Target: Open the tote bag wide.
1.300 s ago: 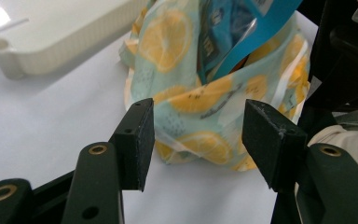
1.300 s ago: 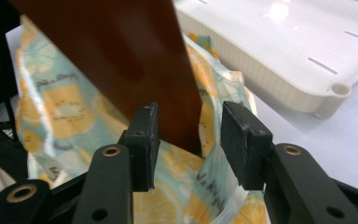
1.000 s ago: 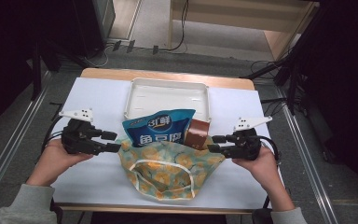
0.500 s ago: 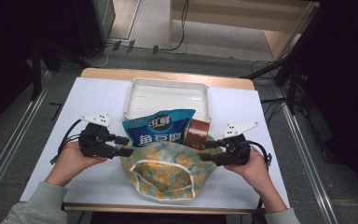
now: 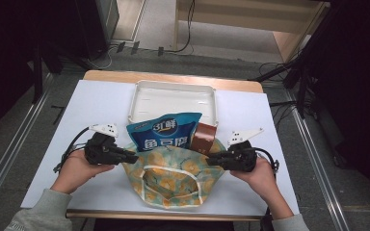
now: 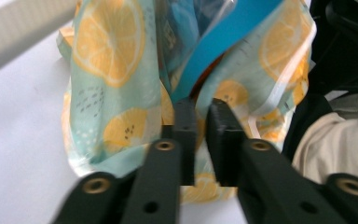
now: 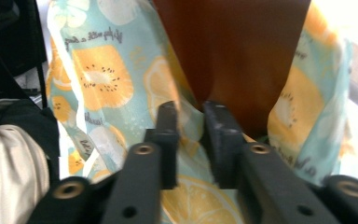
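A fabric bag (image 5: pixel 173 179) printed with lemon and kiwi slices lies at the table's front middle. A blue snack bag (image 5: pixel 166 132) and a brown packet (image 5: pixel 204 137) stick out of its mouth. My left gripper (image 5: pixel 134 157) is at the bag's left rim. Its jaws have just been closing and now pinch the cloth (image 6: pixel 107 70) beside the blue snack bag (image 6: pixel 233 37). My right gripper (image 5: pixel 211 159) is at the right rim. Its jaws have also just been closing and grip the cloth (image 7: pixel 102 74) below the brown packet (image 7: pixel 233 51).
A white tray (image 5: pixel 173 96) stands behind the bag, toward the table's far edge. The white table top (image 5: pixel 101 110) spreads to either side of it. Cables trail from both grippers. A sleeve (image 6: pixel 335 144) shows at the right of the left gripper view.
Both hands came inward and down from beside the bag to its rim. Both pairs of jaws, open before, now close on the cloth.
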Action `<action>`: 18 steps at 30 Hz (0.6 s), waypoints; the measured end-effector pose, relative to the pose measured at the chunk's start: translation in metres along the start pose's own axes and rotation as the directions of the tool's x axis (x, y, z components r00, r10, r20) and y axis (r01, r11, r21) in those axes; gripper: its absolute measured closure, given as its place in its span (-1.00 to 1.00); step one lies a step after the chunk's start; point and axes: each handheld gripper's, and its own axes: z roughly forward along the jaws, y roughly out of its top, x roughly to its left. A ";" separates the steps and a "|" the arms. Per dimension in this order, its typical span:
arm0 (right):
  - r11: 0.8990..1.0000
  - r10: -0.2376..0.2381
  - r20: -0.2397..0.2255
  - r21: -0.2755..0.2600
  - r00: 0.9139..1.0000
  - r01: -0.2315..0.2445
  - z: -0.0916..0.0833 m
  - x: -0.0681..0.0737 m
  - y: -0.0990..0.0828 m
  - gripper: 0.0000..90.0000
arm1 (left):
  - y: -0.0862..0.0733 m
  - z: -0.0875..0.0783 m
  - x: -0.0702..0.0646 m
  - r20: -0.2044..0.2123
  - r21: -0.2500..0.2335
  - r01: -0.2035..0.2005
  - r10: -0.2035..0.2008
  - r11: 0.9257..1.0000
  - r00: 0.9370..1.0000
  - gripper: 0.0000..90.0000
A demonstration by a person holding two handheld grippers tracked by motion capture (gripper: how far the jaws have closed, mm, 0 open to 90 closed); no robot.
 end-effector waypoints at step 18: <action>0.999 -0.048 -0.037 -0.017 0.998 0.047 -0.016 0.020 -0.005 0.94 | -0.019 -0.015 -0.013 0.051 -0.018 0.014 -0.013 1.000 0.999 1.00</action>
